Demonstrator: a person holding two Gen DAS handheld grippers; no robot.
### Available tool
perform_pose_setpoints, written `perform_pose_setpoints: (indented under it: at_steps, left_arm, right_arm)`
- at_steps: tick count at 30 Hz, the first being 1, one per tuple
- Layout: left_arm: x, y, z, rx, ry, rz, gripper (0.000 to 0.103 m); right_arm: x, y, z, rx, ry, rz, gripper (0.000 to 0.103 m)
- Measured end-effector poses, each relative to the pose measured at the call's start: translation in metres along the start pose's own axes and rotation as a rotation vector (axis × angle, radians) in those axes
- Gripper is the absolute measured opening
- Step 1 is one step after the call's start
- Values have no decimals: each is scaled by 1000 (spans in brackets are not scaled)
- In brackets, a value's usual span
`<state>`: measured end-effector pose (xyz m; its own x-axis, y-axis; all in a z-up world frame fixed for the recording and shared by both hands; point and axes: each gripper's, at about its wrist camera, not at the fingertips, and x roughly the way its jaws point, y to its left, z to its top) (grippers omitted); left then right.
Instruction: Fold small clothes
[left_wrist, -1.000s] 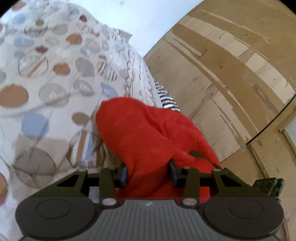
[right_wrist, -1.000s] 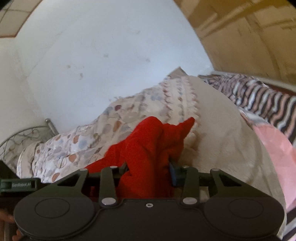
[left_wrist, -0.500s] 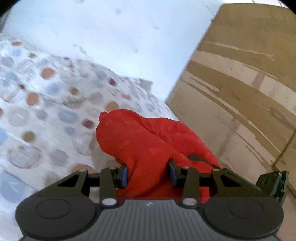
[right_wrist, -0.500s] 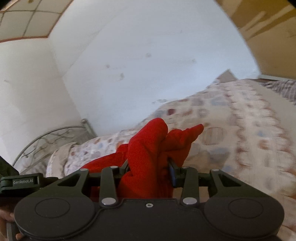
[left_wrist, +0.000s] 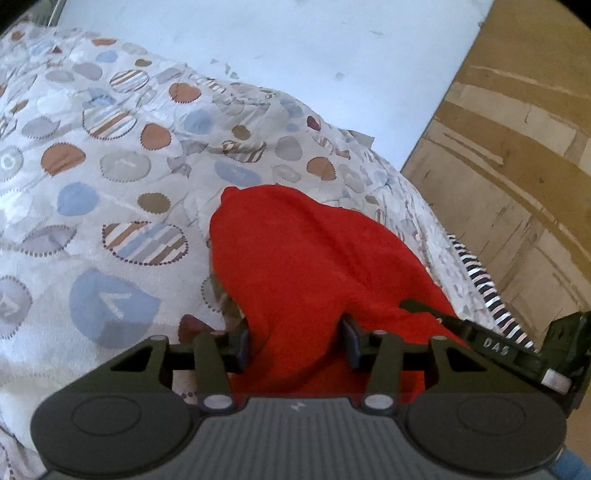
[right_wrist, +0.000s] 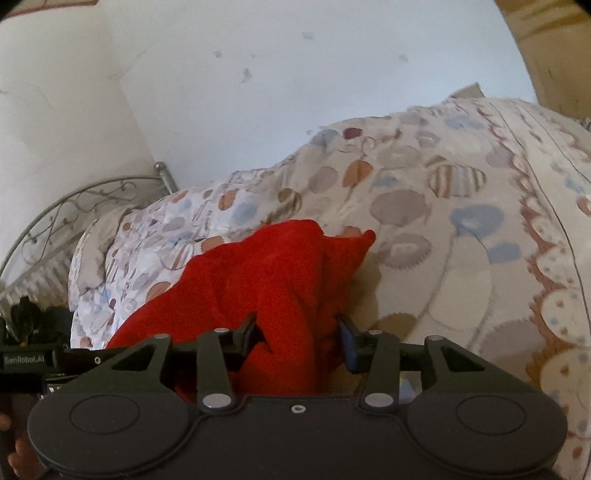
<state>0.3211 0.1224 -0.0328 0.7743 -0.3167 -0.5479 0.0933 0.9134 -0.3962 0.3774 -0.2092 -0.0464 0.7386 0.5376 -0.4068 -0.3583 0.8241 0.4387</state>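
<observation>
**A:** Over the quilted bedspread (left_wrist: 110, 206), what has the left gripper (left_wrist: 297, 341) got?

**B:** Its jaws are clamped on a bunch of the red garment (left_wrist: 314, 258), which humps forward from the grip and drapes down toward the bed.

**A:** And the right gripper (right_wrist: 299, 341)?

**B:** Pinched on the same red cloth (right_wrist: 266, 280), at another edge, it seems. A pointed corner sticks out past the fingers, above the spotted cover (right_wrist: 461, 221).

**A:** Why two grips?

**B:** I'd judge they hold two edges so the cloth can be spread or doubled over evenly; one grip would let it hang in a lump.

**A:** Is it touching the bed?

**B:** The far fold looks close to the quilt; I cannot tell whether it rests there.
</observation>
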Motion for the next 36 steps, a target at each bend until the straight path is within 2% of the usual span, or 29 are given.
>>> perform_pose_setpoints:
  at_steps: [5,7,9,13,17,20,27,36]
  left_arm:
    - [-6,-4,-4,-18,1,29,64]
    - [-9,-4,-4,-23,1,54,75]
    - [-12,-9,-4,-20,-3,102,84]
    - [-21,-18,-5,-26,-22,153,92]
    - [-33,-28,-7,-8,-45,162,102]
    - [-38,-38,-12,11,-47,159,102]
    - [-36,-66,-30,114,-26,211,102]
    - [-65,-77,-40,56,-61,222,102]
  right_arm:
    - [-2,2,-3,-43,-1,-30,58]
    - [-7,3,-3,-50,0,-43,62]
    - [-11,5,-3,-62,-2,-67,72]
    - [-27,11,-4,-88,-29,-101,91]
    - [-44,16,-5,-111,-52,-128,103]
    - [-60,19,-6,-122,-69,-137,102]
    - [-99,29,-9,-151,-116,-184,102]
    - [-157,41,-15,-222,-177,-229,103]
